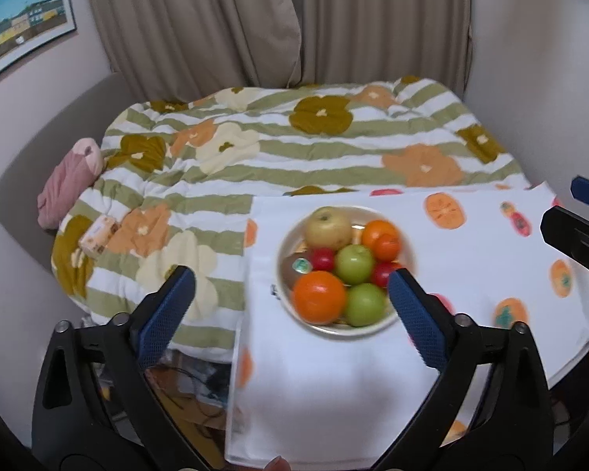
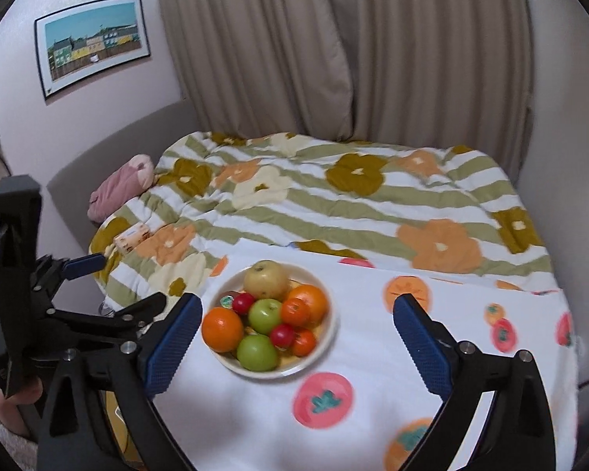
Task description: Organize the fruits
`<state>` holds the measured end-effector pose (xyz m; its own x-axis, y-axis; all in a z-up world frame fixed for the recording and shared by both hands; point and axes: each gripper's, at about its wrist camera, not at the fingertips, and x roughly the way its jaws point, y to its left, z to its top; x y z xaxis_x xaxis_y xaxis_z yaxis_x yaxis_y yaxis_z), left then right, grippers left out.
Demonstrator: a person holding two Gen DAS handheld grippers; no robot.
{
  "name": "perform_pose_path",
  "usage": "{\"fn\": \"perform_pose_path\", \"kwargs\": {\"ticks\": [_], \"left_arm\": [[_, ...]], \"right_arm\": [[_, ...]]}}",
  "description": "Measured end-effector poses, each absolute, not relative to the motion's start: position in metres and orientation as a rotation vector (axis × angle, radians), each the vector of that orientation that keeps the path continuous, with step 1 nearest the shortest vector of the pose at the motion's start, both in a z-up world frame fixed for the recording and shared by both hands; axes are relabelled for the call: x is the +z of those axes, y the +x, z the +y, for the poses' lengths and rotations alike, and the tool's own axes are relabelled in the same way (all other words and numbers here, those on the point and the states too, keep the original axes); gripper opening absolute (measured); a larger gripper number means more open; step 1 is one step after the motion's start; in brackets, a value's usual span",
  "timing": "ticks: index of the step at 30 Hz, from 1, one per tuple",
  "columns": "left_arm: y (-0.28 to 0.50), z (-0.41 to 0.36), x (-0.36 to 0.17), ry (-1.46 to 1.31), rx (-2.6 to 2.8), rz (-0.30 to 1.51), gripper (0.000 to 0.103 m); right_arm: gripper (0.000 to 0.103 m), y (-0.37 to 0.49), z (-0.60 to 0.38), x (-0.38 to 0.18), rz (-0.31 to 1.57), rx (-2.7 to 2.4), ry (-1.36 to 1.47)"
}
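On the table: a cream bowl sits on a white cloth printed with persimmons, and all the fruit in sight is heaped inside it.
Bowl contents: a yellow-brown apple at 12 o'clock, a large orange at 9 o'clock, a green apple at the centre, another green apple at 6 o'clock, a second orange at 2 o'clock, small red fruits tucked between, and a stickered kiwi at the left rim.
Left gripper: spread wide, holding nothing, hovering over the near left of the bowl.
Right gripper: also spread wide and empty, its pads either side of the bowl.
Stage: I judge this fits either fruit gathered and finished, or a full bowl awaiting sorting out; the views do not settle which.
Doing it well: any grasp here should take a top fruit such as the large orange, since pulling a buried one would likely roll the rest.
Grip: close across the widest part, gently, as round skins slip.
Hazard: the cloth may slide, so lift straight up.
Blur: both views are soft, so fine detail is uncertain.
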<state>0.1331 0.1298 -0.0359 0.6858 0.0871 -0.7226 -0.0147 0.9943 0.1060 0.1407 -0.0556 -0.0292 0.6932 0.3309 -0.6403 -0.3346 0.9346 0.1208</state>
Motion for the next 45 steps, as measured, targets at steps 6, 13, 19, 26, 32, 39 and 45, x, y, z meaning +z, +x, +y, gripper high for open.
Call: {"fn": "perform_pose_path", "kwargs": {"ticks": [6,13,19,26,32,39,45], "left_arm": [[0.102,0.108,-0.016,0.070,0.047,0.756,0.103],[0.079,0.085,-0.007,0.070,0.039,0.731,0.103],[0.070,0.077,-0.008,0.053,0.035,0.725,0.103],[0.066,0.068,-0.005,0.066,0.029,0.709,0.103],[0.065,0.065,-0.002,0.068,0.032,0.698,0.103],[0.068,0.062,-0.001,0.069,0.023,0.698,0.103],[0.071,0.060,0.000,0.069,0.018,0.695,0.103]], "right_arm": [[0.103,0.111,-0.096,-0.015,0.724,0.217,0.010],[0.103,0.085,-0.127,-0.017,0.756,0.108,0.009],[0.103,0.073,-0.139,-0.019,0.764,0.087,0.022],[0.103,0.068,-0.147,-0.019,0.760,0.077,0.032],[0.103,0.068,-0.149,-0.016,0.753,0.074,0.032],[0.103,0.071,-0.149,-0.014,0.756,0.067,0.030],[0.103,0.074,-0.152,-0.014,0.759,0.060,0.036]]}}
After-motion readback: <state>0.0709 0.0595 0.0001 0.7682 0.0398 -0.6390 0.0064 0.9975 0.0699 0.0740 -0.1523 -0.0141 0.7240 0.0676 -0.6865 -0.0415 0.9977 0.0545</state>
